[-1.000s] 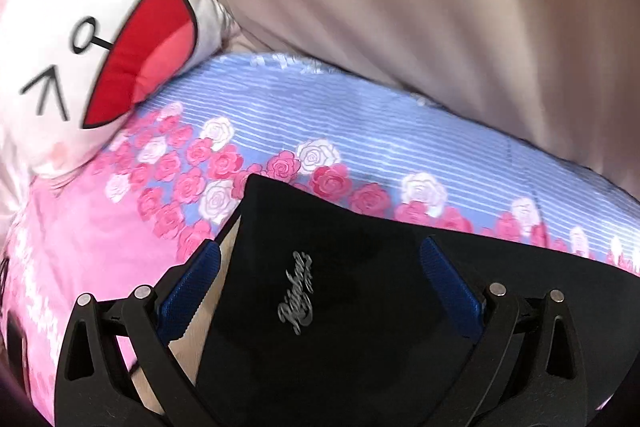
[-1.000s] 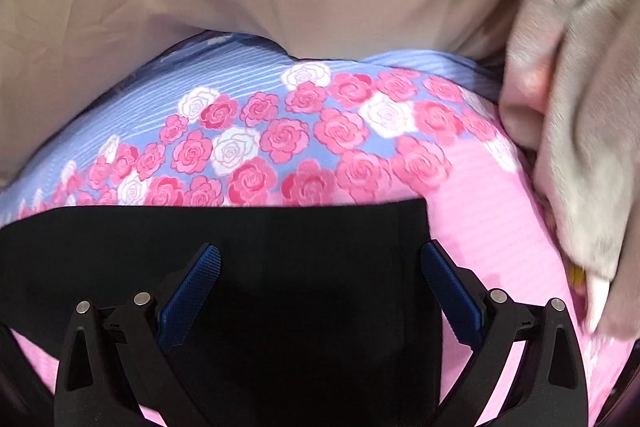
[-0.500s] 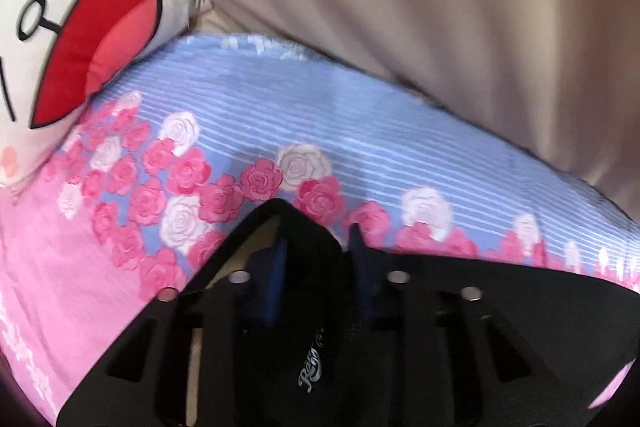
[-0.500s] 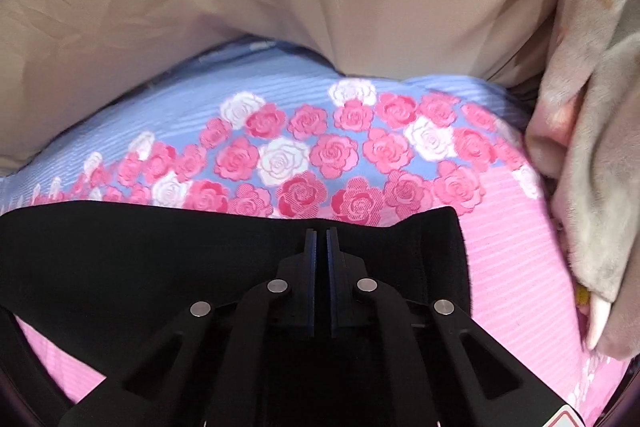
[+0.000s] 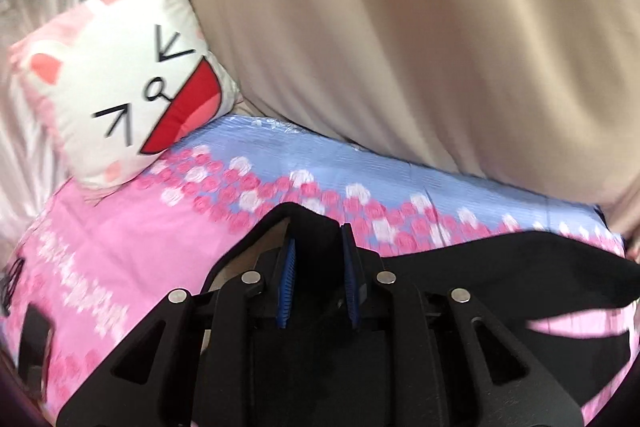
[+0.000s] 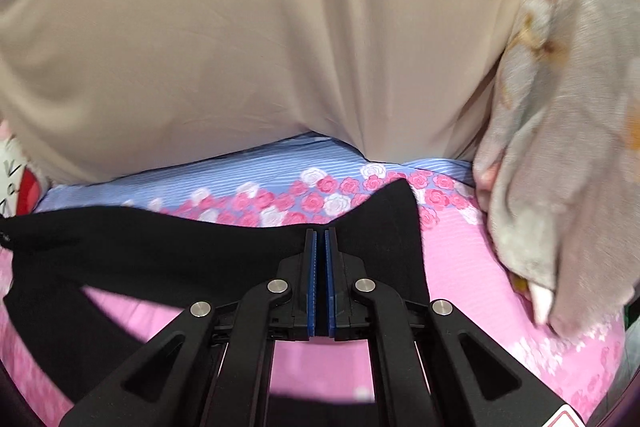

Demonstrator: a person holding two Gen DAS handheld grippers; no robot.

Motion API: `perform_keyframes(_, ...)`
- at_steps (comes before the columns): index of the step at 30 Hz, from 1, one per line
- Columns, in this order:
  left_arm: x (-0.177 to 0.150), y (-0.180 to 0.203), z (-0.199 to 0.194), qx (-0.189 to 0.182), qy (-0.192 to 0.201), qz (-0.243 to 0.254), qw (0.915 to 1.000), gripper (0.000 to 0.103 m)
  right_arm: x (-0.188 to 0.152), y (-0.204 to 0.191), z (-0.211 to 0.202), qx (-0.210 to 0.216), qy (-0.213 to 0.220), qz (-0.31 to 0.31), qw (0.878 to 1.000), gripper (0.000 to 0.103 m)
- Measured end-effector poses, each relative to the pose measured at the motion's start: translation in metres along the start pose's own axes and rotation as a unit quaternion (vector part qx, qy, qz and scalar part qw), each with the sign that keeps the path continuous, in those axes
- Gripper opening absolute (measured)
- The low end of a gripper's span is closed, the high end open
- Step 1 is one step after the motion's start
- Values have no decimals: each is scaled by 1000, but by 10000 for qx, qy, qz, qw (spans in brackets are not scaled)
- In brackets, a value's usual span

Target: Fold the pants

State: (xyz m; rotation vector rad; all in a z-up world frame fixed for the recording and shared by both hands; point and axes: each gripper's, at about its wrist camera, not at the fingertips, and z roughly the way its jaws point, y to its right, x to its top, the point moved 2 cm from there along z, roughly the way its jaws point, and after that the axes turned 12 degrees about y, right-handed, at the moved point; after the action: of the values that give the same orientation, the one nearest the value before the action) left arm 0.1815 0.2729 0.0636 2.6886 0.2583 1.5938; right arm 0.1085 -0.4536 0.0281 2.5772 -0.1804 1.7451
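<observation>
Your two grippers hold one edge of the black pants (image 5: 500, 267) stretched between them, lifted off the pink rose-print bed (image 5: 132, 247). Your left gripper (image 5: 318, 239) is clamped on a thick bunch of the fabric at one corner, its blue pads kept apart by the cloth. Your right gripper (image 6: 320, 233) is pinched nearly flat on the opposite corner, where a black point of fabric stands up just beside its tips. The held edge, the garment's long axis here, runs sideways from one gripper to the other and sags in the middle, with pink sheet showing under it. Both grippers tilt downward toward the far side of the bed, where beige fabric (image 6: 260, 39) hangs. A cat-face pillow (image 5: 132, 107) lies beyond your left gripper, a grey blanket (image 6: 560, 147) beside your right. Neither hand is nearer: the fold looks to need both carried together.
</observation>
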Motion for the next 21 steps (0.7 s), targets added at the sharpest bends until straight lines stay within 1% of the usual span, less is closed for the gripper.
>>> perform_keyframes(1,-10,-1,-18,-4,-9,51,10000,20,-7,-1,-20,37,69,-57,10000,3)
perform_keyframes(2,-20,-2,-32,-6,-47,85,10000,20,-12,-1,-29,53,85,-67,9999,3)
perform_keyframes(4,-41,-8,-52,-9,-160,81,9998,21,-32,2,-57,95,85,-109,9999,3)
perform_keyframes(7,-84,-24,-67,97,-536,-14,9985,22,-64,11,-79,87,-73,-101,9999,3)
perform_keyframes(9,-110,-35,-67,241,-806,-82,9964,22,-90,20,-87,46,-232,-19,9997,3)
perform_keyframes(11,-138,-48,-62,543,-1118,-135,9922,23,-110,29,-88,-24,-399,71,9992,3)
perform_keyframes(13,-159,-58,-54,823,-1386,-178,9868,26,-129,38,-86,-157,-563,132,9982,3)
perform_keyframes(14,-165,-59,-53,863,-1466,-220,9852,26,-137,42,-86,-279,-609,128,9977,3)
perform_keyframes(15,-169,-60,-55,877,-1503,-307,9843,31,-143,48,-88,-454,-626,147,9969,4)
perform_keyframes(16,-168,-62,-60,952,-1457,-404,9839,46,-147,53,-93,-613,-615,229,9960,8)
perform_keyframes(17,-165,-63,-66,997,-1360,-464,9846,58,-148,60,-98,-756,-607,387,9945,10)
perform_keyframes(18,-163,-65,-74,1039,-1254,-522,9853,88,-148,64,-105,-827,-585,536,9934,11)
perform_keyframes(19,-157,-67,-83,1131,-1066,-638,9858,98,-145,67,-117,-877,-480,785,9919,14)
perform_keyframes(20,-152,-70,-91,1207,-899,-784,9855,98,-142,65,-129,-874,-372,900,9914,16)
perform_keyframes(21,-149,-72,-96,1213,-820,-950,9847,98,-138,58,-139,-797,-261,933,9921,18)
